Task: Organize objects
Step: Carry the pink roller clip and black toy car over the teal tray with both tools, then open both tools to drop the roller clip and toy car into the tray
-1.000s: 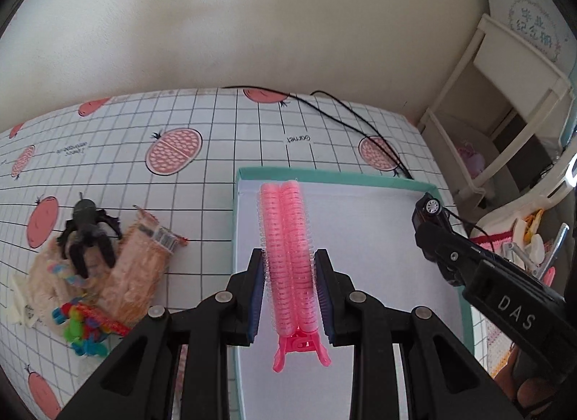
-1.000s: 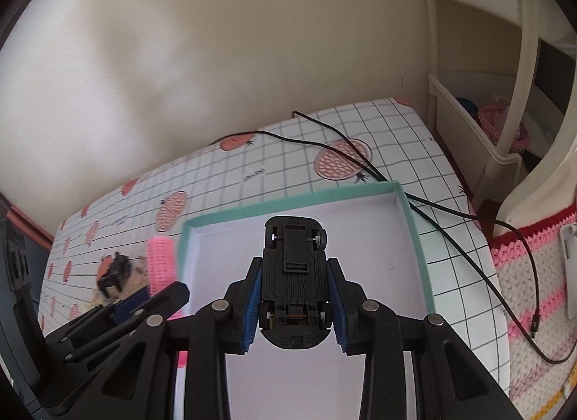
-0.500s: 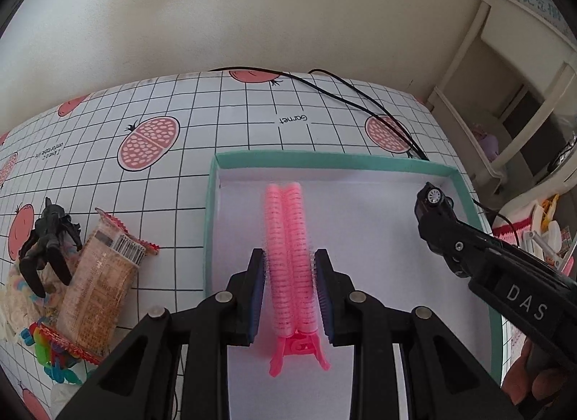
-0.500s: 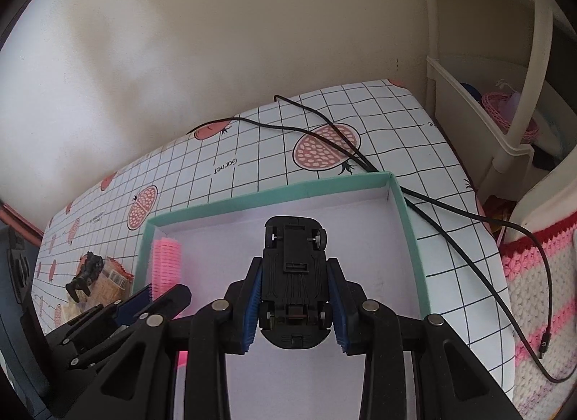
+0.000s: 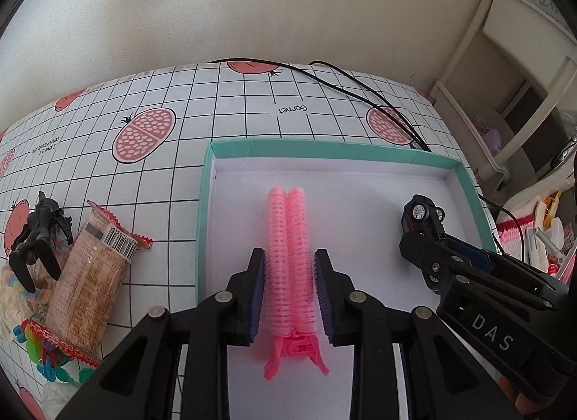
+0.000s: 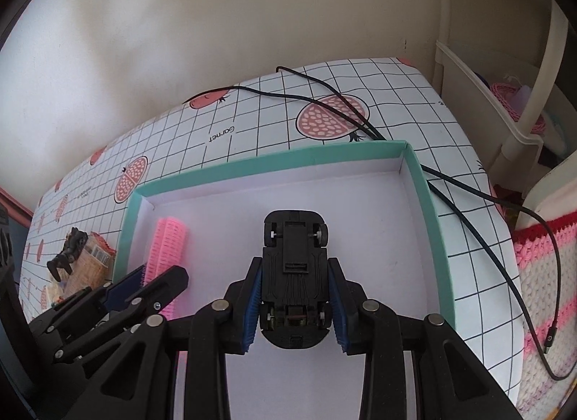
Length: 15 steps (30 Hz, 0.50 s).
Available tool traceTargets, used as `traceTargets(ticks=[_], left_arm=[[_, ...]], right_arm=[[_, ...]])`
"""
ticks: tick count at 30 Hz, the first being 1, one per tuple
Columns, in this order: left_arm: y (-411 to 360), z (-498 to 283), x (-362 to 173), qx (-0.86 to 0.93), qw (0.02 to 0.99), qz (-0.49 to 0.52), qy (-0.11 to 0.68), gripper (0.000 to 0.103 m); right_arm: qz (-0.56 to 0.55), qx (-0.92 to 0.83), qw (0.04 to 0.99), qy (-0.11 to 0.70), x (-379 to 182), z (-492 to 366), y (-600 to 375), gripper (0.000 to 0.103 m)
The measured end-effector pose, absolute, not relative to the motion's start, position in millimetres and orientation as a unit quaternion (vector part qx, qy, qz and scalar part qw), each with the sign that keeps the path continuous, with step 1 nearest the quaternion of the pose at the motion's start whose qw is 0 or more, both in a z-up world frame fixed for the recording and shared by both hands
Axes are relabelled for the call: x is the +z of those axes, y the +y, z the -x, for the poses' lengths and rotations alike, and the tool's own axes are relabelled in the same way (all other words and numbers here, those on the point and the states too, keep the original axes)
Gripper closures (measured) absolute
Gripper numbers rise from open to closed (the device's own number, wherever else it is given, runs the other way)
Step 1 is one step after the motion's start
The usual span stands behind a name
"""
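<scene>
A shallow box with a teal rim [image 5: 382, 152] [image 6: 274, 162] and white floor lies on the gridded tablecloth. My left gripper [image 5: 288, 265] is shut on a pink hair-roller clip [image 5: 288, 239], held over the box's left half; the pink hair-roller clip [image 6: 166, 239] also shows in the right wrist view. My right gripper [image 6: 295, 275] is shut on a black toy car [image 6: 294, 268], its underside facing the camera, over the box's right half. From the left wrist view the toy car [image 5: 420, 214] sticks out of the right gripper [image 5: 425, 246].
Left of the box lie a snack packet [image 5: 90, 283], a black toy figure [image 5: 38, 236], colourful beads [image 5: 39, 351] and pale sweets. A black cable [image 6: 468, 189] runs past the box's far right corner. A white shelf unit [image 5: 505, 70] and a crocheted mat [image 6: 541, 275] stand at the right.
Both grippers have moved forward and lower over the box with their loads; the box now fills more of each view. Neither grip has changed.
</scene>
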<state>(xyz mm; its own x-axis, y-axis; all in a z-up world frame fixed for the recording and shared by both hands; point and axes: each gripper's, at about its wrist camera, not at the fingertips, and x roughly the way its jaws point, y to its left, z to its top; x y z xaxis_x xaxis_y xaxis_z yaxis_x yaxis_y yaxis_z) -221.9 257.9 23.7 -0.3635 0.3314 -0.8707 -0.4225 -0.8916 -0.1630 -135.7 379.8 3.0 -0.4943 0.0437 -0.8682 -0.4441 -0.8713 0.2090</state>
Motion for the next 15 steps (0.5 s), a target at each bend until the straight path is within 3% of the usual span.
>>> traceTargets(ticks=[15], left_arm=[[255.7,223.6,32.4,0.824,0.227,0.519,0.03,0.074]], right_arm=[[0.486,0.838,0.15,0.199,8.6,135.2,377.1,0.062]])
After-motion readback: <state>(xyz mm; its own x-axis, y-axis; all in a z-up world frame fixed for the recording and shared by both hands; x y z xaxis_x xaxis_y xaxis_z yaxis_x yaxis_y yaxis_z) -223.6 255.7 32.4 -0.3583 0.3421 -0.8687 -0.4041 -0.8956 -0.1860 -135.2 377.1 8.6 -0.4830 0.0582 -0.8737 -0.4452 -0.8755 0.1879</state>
